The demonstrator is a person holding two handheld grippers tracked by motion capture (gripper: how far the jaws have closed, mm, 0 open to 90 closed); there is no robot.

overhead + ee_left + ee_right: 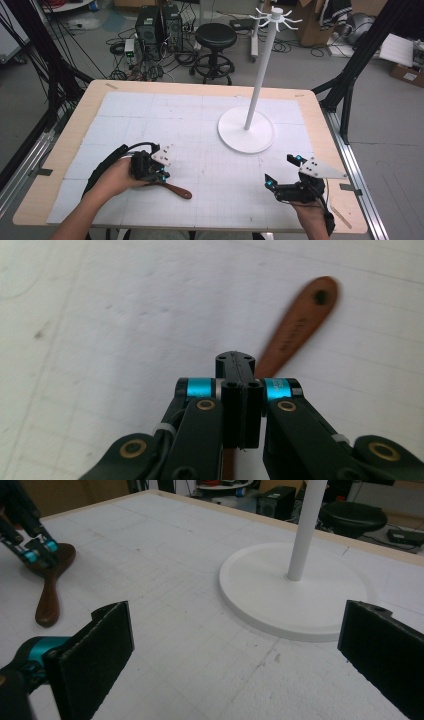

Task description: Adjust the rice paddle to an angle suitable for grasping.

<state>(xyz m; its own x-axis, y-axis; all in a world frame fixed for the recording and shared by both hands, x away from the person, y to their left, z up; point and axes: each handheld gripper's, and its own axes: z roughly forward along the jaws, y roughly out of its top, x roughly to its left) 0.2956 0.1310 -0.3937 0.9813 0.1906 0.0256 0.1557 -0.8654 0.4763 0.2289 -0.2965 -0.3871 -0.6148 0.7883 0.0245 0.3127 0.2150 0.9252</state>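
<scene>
Left claw [159,176]: clenched on wooden spoon [176,189], bowl end pinched, handle on table [200,220].
Right claw [282,172]: released, idle.
Stand [246,131]: well apart.
My tip: lift slow, keep handle level, grip's near the edge.

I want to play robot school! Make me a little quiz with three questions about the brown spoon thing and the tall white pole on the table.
1. True or false: the left gripper has its fingers closed on the brown wooden spoon with a hole in its handle.
2. The right gripper has its fingers: A) wide apart with nothing between them, B) closed on the spoon, C) closed on the pole.
3. Fill in: the tall white stand with hooks on top rises from a flat ____ white base.

Key:
1. True: the fingers pinch the spoon near its bowl end.
2. A.
3. Round.
</scene>
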